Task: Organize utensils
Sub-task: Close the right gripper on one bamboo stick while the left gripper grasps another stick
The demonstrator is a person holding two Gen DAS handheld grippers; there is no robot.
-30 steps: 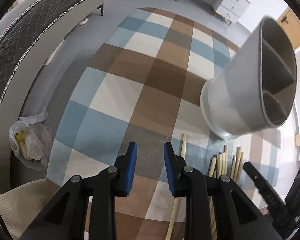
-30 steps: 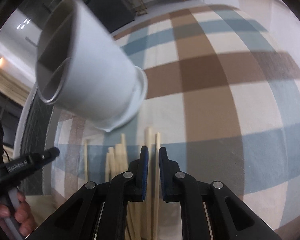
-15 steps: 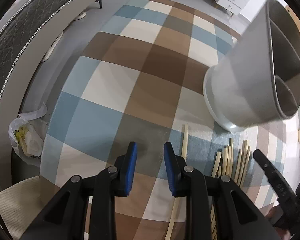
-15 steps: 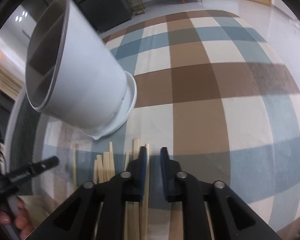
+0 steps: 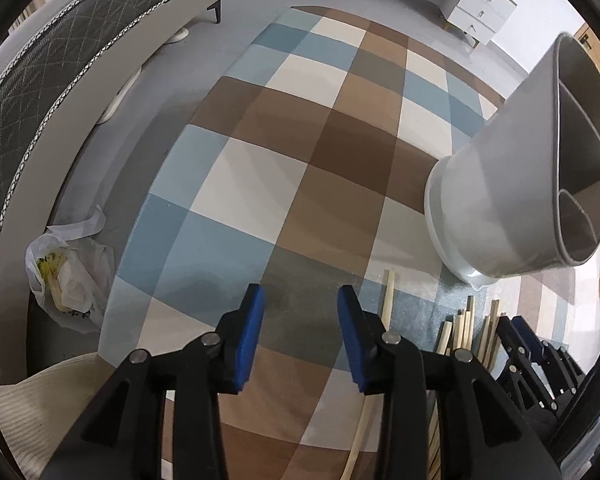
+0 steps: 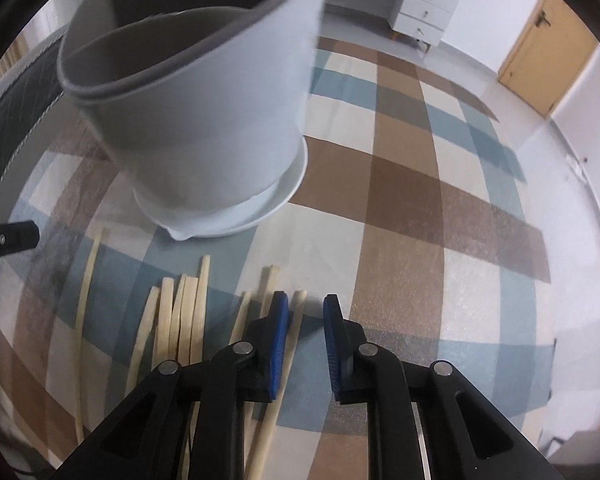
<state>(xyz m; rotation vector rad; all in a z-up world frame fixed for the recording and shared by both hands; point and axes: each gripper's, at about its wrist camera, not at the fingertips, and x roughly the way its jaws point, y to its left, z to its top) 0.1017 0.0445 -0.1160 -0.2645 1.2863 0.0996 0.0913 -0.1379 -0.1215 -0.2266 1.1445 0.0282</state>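
Observation:
A white utensil holder point(image 5: 512, 188) with inner dividers stands on its drip dish on a checked tablecloth; it also shows in the right wrist view point(image 6: 204, 112). Several pale wooden chopsticks point(image 6: 180, 320) lie in a loose row in front of it, and show in the left wrist view point(image 5: 460, 328). My right gripper point(image 6: 304, 312) is open and empty, low over the rightmost chopsticks, one of which lies between its fingers. My left gripper point(image 5: 300, 304) is open and empty over the cloth, left of a lone chopstick point(image 5: 387, 300).
The checked cloth point(image 5: 292, 168) covers the table. A plastic bag point(image 5: 68, 276) lies on the floor at left beside a grey sofa point(image 5: 40, 80). A white dresser point(image 6: 424, 8) and a wooden door point(image 6: 544, 68) stand at the back.
Both grippers opened wider. The right gripper swung right and closer to the holder, down toward the chopsticks. The left gripper pulled back slightly.

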